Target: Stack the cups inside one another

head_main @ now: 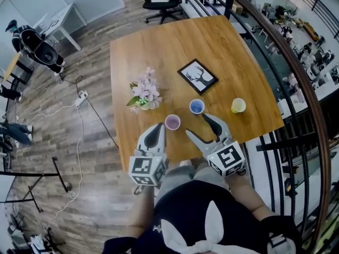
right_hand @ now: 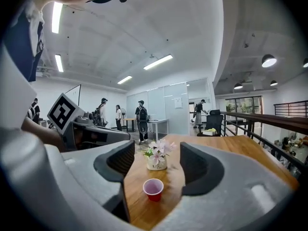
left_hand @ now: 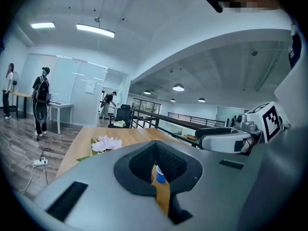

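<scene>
Three small cups stand apart near the front edge of the wooden table [head_main: 159,46]: a pink cup [head_main: 172,121], a blue cup [head_main: 197,106] and a yellow cup [head_main: 238,105]. My left gripper [head_main: 157,130] sits just left of and before the pink cup, jaws together and empty. Through the thin slit between the jaws of the left gripper [left_hand: 155,148] the blue cup [left_hand: 160,174] shows. My right gripper [head_main: 204,127] hovers just in front of the blue cup, jaws spread. In the right gripper view the gripper [right_hand: 156,154] frames the pink cup [right_hand: 153,189], which stands ahead and untouched.
A vase of pale flowers [head_main: 144,95] stands left of the cups, also seen behind the pink cup [right_hand: 158,158]. A black-framed deer picture [head_main: 197,76] lies mid-table. A dark railing [head_main: 296,78] runs along the table's right side. An office chair [head_main: 161,1] stands beyond the far edge.
</scene>
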